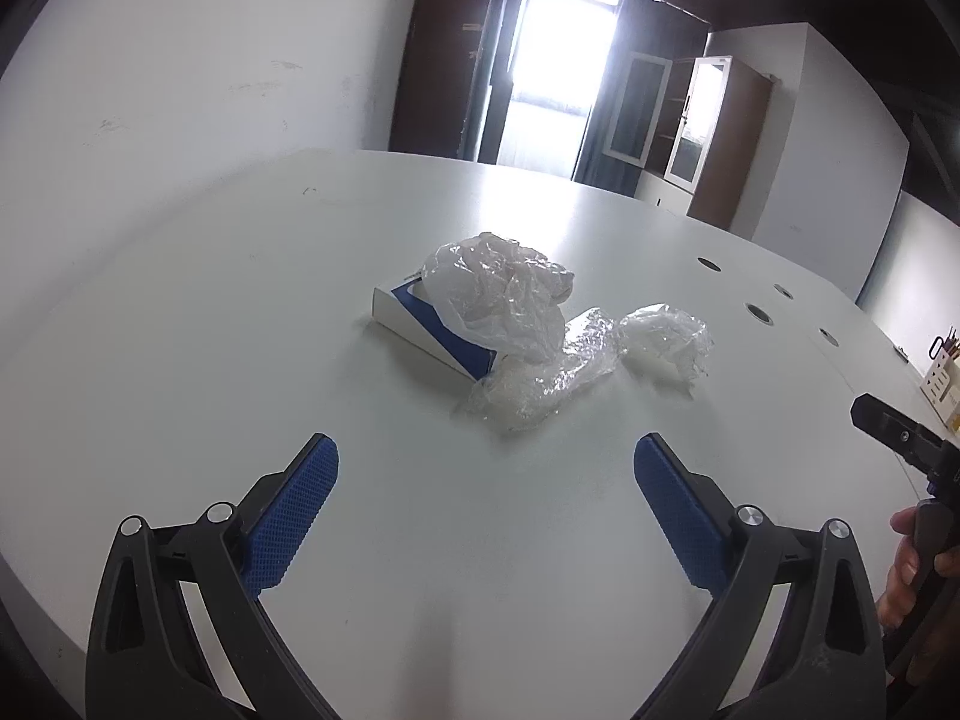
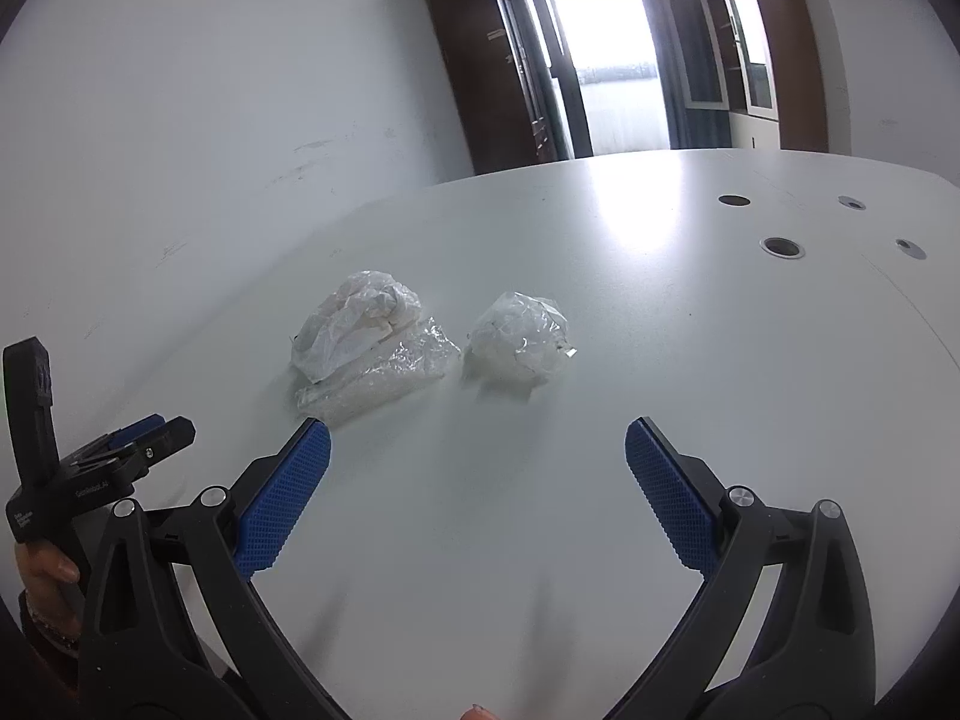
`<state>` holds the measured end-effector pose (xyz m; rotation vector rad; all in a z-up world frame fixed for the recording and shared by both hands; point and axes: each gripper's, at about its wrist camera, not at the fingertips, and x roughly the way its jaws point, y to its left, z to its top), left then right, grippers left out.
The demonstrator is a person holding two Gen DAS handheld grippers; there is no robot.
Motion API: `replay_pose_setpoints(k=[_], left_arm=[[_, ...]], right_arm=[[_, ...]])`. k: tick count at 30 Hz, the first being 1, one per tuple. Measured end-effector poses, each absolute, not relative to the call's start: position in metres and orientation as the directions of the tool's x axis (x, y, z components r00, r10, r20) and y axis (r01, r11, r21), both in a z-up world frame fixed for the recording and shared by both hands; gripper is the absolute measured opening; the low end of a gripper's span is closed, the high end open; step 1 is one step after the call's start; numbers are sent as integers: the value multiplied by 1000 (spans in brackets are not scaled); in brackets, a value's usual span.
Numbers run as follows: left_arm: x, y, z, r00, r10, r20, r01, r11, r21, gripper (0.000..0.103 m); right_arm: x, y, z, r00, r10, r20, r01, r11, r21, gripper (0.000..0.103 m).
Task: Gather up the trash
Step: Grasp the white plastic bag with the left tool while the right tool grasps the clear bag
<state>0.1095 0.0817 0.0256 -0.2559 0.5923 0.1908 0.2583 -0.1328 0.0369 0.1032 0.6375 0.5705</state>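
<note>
Three crumpled clear plastic wrappers lie on the white table [image 1: 180, 312]. A big crumpled bag [image 1: 498, 294] rests partly on a white and blue box [image 1: 420, 330]. A flat crinkled wrapper [image 1: 540, 378] lies in front of it, and a smaller ball of plastic [image 1: 666, 342] lies to the right. In the right wrist view they show as the bag [image 2: 354, 324], the flat wrapper [image 2: 384, 378] and the ball [image 2: 519, 342]. My left gripper [image 1: 486, 468] is open and empty, short of the flat wrapper. My right gripper [image 2: 477, 447] is open and empty, short of the ball.
Round cable holes [image 2: 783, 247] are set in the table at the far right. A pen holder [image 1: 945, 372] stands at the table's right edge. A white wall runs along the left. Brown cabinets [image 1: 720, 138] and a bright doorway are at the back.
</note>
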Motion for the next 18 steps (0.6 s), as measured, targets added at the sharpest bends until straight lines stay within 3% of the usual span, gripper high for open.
replay_pose_setpoints(k=[5, 10, 15, 18], left_arm=[[151, 89, 43, 831, 127, -542, -249, 956, -158, 97], [198, 93, 33, 804, 149, -576, -254, 961, -107, 97], [233, 109, 27, 801, 134, -583, -269, 951, -150, 97], [255, 126, 35, 822, 100, -561, -272, 933, -233, 97]], right_arm=[[294, -107, 38, 650, 496, -576, -494, 852, 176, 94], [336, -90, 25, 605, 487, -629, -490, 851, 188, 94], [379, -69, 12, 527, 531, -664, -510, 822, 253, 94], [396, -52, 13, 536, 518, -667, -531, 821, 210, 94]])
